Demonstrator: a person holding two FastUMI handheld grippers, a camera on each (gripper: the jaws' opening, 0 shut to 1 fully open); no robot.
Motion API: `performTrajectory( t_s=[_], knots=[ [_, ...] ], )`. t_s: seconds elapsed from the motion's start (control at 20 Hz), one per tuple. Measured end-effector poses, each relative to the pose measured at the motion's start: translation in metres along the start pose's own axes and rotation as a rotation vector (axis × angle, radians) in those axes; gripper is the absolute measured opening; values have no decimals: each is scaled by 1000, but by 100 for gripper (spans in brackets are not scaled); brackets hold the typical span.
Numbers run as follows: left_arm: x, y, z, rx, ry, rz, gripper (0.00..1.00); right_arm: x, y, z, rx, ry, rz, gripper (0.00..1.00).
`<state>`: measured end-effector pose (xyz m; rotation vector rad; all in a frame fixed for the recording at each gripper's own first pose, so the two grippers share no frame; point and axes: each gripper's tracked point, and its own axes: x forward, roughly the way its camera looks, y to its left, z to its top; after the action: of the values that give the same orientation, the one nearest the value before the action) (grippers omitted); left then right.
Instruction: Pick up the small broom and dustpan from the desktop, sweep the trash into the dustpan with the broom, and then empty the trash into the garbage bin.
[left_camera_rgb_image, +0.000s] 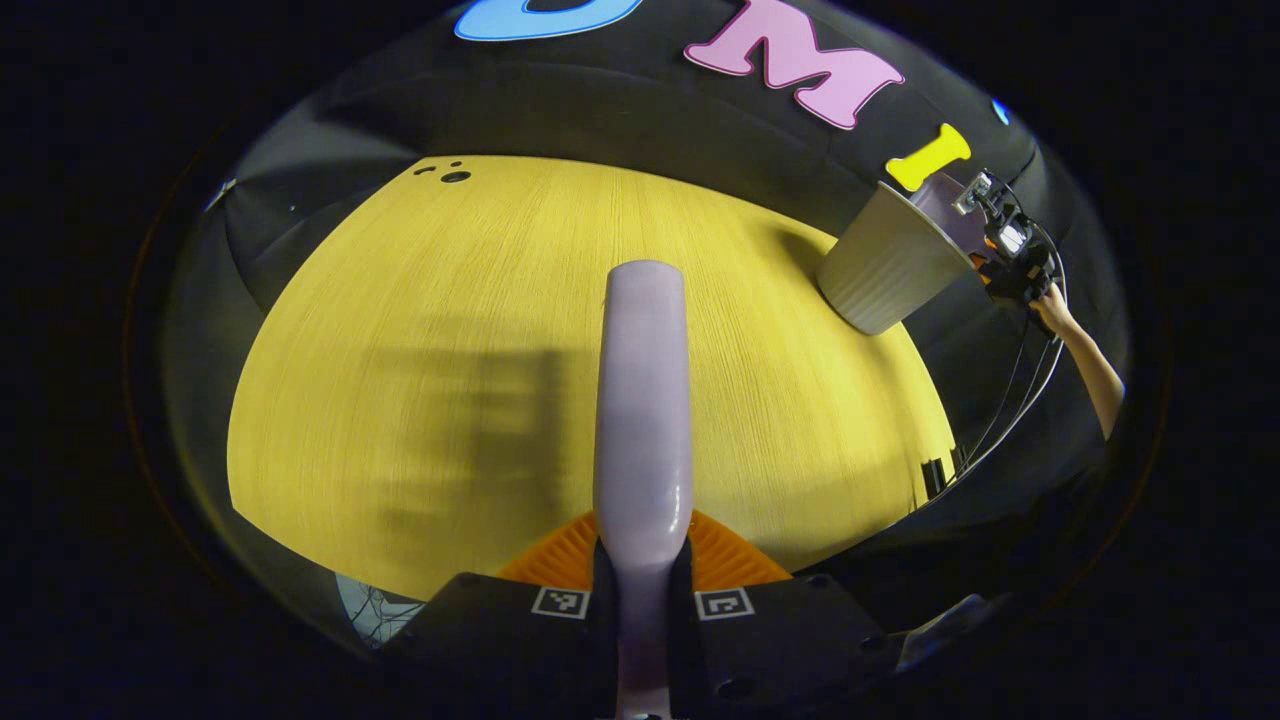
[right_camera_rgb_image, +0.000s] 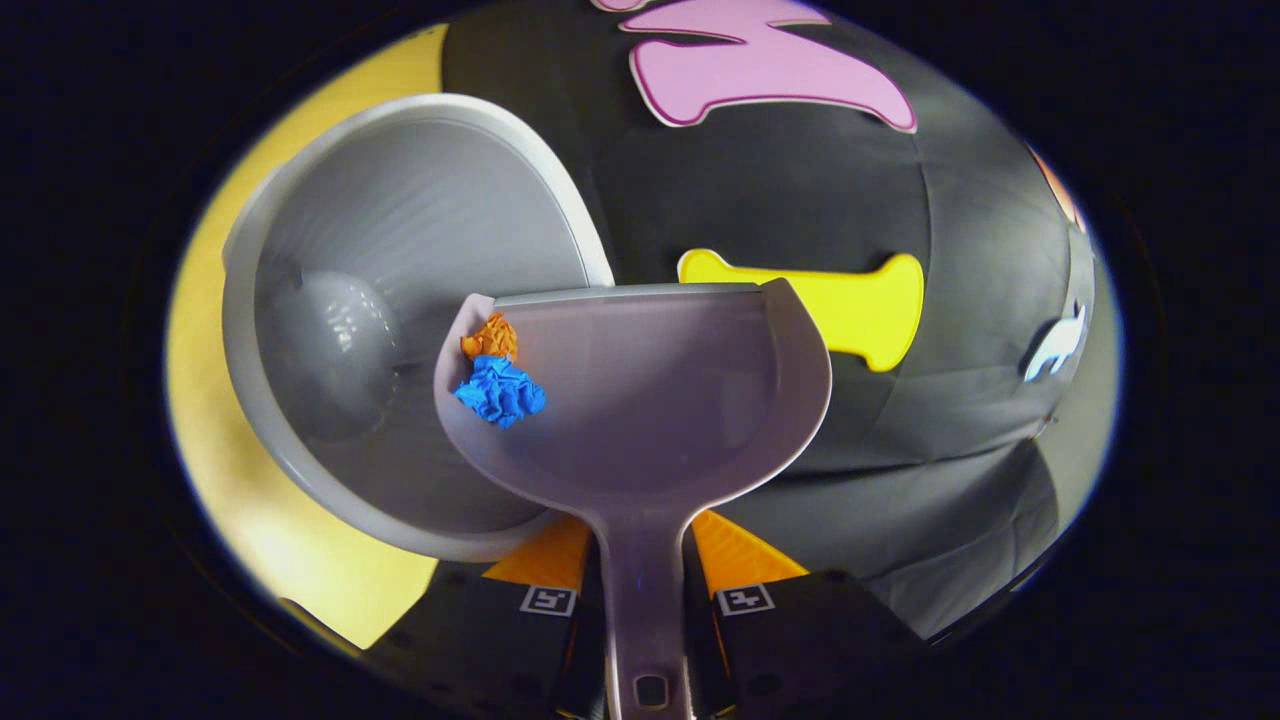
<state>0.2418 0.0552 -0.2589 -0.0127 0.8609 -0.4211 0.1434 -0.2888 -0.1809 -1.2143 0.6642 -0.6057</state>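
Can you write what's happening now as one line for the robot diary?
stage: emptying | right gripper: holds dustpan beside bin | trash: in dustpan | left gripper: holds broom

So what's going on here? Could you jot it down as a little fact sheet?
Left tool: shut on pale lilac plastic broom handle, above yellow wooden desktop
Right tool: shut on grey plastic dustpan
Trash: crumpled blue paper and orange scrap, in the dustpan's corner
Bin: grey ribbed garbage bin, dustpan tipped at its mouth
Stage: trash not yet emptied

Yellow wood-grain desktop (left_camera_rgb_image: 450, 330) against black cloth wall (left_camera_rgb_image: 640, 130).
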Motion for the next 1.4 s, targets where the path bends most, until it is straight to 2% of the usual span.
performTrajectory(
  t_s=[0.1, 0.25, 0.35, 0.4, 0.45, 0.55, 0.6, 0.65, 0.8, 0.9, 0.95, 1.05, 1.2, 1.4],
  knots=[
    [1, 0, -1, 2, 4, -1, 24, 3, -3, -5, -54, -28, -17, 36],
    [2, -1, -2, 0, 8, -4, 24, 13, -9, -16, -209, -78, -53, 36],
    [3, 0, -2, 9, 10, -1, 24, 13, -11, -23, -275, -104, -47, 36],
    [2, 0, -1, 14, 10, 1, 24, 10, -11, -21, -284, -106, -41, 39],
    [3, 1, -1, 15, 9, 3, 23, 9, -10, -19, -284, -103, -37, 36],
    [2, -1, 1, 7, 1, -1, 24, 9, -9, -19, -265, -92, -28, 39],
    [1, -2, 1, 6, -4, 2, 24, 10, -9, -20, -247, -84, -17, 32],
    [1, 3, 4, 17, -22, 33, 24, 9, -9, -22, -220, -74, -2, 36],
    [-6, 12, 21, 51, -88, 84, 24, 11, -6, -25, -95, -43, 61, 36],
    [-9, 10, 27, 37, -108, 79, 24, 10, -3, -26, 10, -10, 105, 39],
    [-10, 12, 30, 31, -118, 81, 24, 8, -2, -27, 61, 5, 131, 36],
    [-11, 13, 32, 30, -132, 86, 24, 4, -1, -26, 160, 9, 185, 36],
    [-14, 11, 32, 39, -148, 83, 23, -5, -9, -25, 280, 26, 214, 36],
    [-17, 12, 27, 54, -158, 84, 24, -20, -19, -18, 537, 62, 293, 36]
  ],
)
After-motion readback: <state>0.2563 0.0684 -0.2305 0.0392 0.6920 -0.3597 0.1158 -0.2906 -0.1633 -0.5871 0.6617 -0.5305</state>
